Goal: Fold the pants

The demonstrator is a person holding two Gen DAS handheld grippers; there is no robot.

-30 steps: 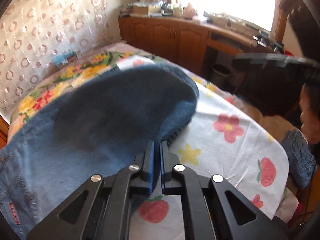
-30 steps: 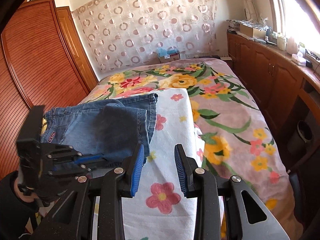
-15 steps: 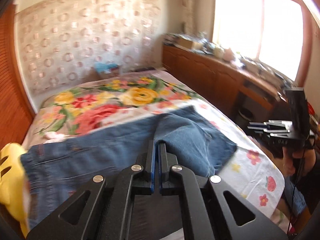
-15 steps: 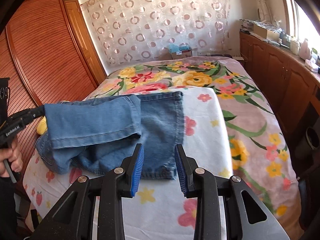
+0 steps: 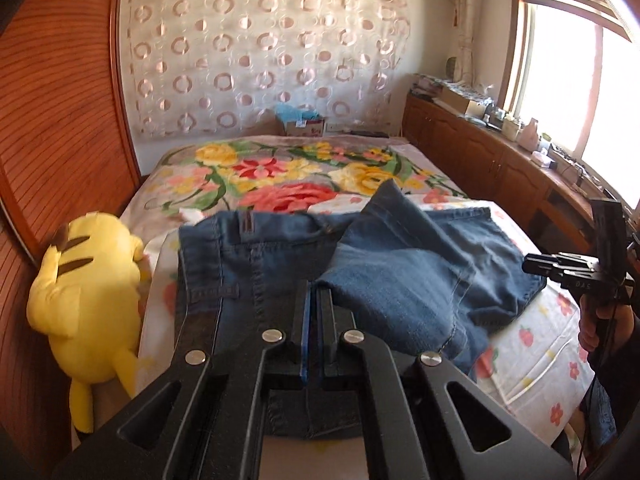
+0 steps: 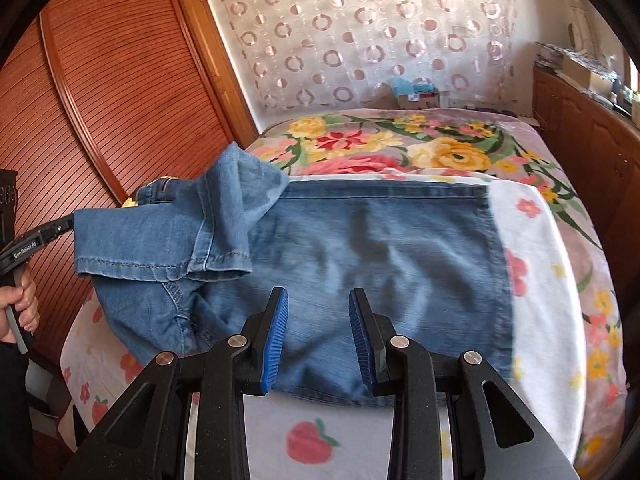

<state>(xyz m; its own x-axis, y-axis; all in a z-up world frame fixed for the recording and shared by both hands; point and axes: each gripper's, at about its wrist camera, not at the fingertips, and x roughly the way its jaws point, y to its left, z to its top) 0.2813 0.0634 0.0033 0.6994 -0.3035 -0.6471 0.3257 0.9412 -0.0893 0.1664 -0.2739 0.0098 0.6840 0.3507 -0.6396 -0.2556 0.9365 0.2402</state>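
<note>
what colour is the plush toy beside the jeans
Bright yellow with dark brown stripes on its back: the plush toy shows best in the left wrist view, left of the jeans.

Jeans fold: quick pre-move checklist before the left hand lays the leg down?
1. Left tongs pinching the hem of the jeans: ok, shut on denim.
2. Right tongs free: ok, open, nothing between the pads.
3. Lifted leg clear of the bed: ok, the hem hangs above the lower layer.
4. Lower layer flat: not ok, bunched at the near left corner.
5. Plush toy clear of the jeans: ok, beside the waistband, apart.
6. Waistband aligned: cannot tell.
</note>
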